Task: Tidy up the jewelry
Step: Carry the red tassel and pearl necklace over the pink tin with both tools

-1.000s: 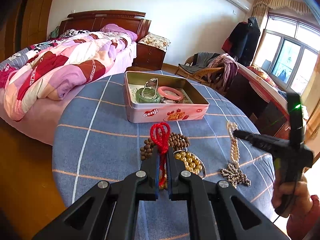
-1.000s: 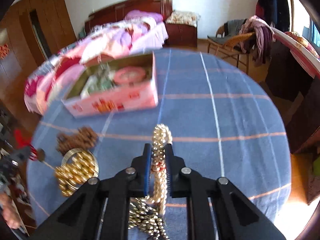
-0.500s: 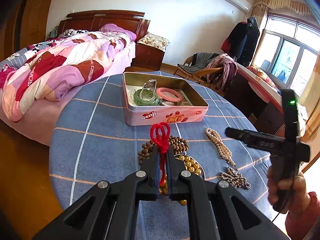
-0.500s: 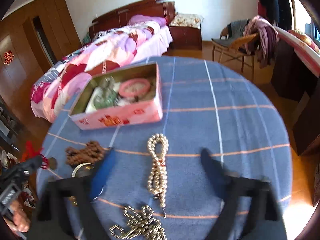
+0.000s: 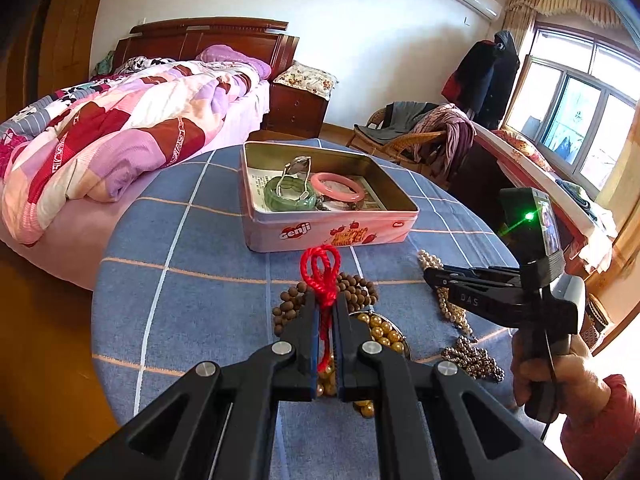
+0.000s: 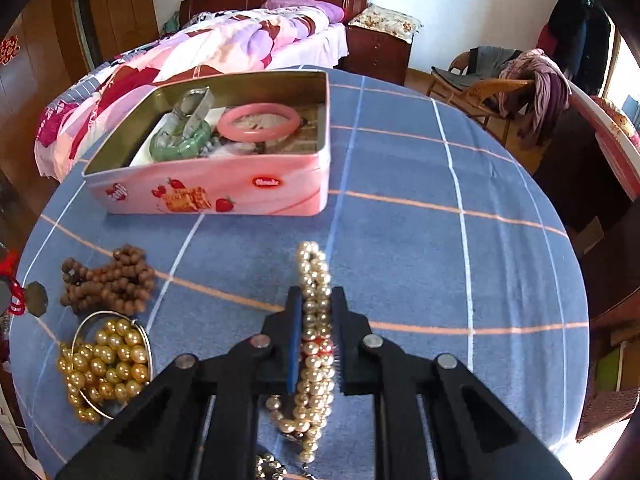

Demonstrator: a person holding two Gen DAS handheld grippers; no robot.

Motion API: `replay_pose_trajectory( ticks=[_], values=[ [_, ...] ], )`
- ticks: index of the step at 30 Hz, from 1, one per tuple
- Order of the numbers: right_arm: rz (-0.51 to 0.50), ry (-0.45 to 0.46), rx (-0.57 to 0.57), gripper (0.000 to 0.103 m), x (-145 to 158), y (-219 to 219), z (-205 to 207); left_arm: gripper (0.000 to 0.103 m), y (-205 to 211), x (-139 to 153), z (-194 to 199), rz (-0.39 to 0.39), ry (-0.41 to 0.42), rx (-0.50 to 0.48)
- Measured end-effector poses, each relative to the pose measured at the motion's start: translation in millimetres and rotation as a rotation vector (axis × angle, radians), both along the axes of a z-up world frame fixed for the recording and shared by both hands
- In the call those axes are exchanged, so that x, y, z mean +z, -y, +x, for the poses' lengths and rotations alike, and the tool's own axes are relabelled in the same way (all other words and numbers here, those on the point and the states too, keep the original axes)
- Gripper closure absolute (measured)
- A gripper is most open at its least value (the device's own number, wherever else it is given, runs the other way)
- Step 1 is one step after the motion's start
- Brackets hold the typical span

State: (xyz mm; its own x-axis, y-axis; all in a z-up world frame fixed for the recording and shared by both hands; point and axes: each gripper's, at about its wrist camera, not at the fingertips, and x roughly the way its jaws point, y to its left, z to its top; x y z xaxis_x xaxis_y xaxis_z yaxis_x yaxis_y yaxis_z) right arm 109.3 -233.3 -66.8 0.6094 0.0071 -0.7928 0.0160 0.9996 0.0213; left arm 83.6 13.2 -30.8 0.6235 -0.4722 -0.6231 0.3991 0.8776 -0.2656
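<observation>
The tin point(image 6: 224, 200) stands toward the table's point(image 6: 440, 240) far left, its top open from above. The whole right side of the table is bare cloth up to the edge. Along the near left edge the brown beads point(image 6: 108, 280) and gold beads point(image 6: 104, 364) crowd together, leaving only a narrow strip of cloth before the tin's front wall

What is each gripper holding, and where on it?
Left gripper: red cord, below its loops. Right gripper: pearl strand, around its middle.
</observation>
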Motion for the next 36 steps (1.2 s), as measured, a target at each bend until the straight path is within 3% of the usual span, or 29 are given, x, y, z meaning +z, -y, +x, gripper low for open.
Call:
replay_pose_trajectory(
  ticks=[2,3,7,18,25,36],
  values=[
    [0.063,0.024,-0.011,0.087,5,8,-6,0.099,1,0,-1,0.0,0.002,-0.005],
    [0.083,0.044,-0.017,0.093,9,10,-9,0.099,1,0,-1,0.0,0.003,-0.006],
    [0.111,0.121,-0.024,0.094,30,14,-18,0.099,3,2,0,-0.002,0.005,-0.01],
    [0.206,0.183,-0.016,0.094,50,16,-17,0.099,6,7,2,-0.006,0.02,-0.019],
    [0.219,0.25,0.0,0.094,76,12,-23,0.099,8,11,4,-0.012,0.036,-0.026],
    [0.234,0.339,0.035,0.094,110,0,-9,0.099,13,39,26,-0.028,0.129,-0.025]
  ],
)
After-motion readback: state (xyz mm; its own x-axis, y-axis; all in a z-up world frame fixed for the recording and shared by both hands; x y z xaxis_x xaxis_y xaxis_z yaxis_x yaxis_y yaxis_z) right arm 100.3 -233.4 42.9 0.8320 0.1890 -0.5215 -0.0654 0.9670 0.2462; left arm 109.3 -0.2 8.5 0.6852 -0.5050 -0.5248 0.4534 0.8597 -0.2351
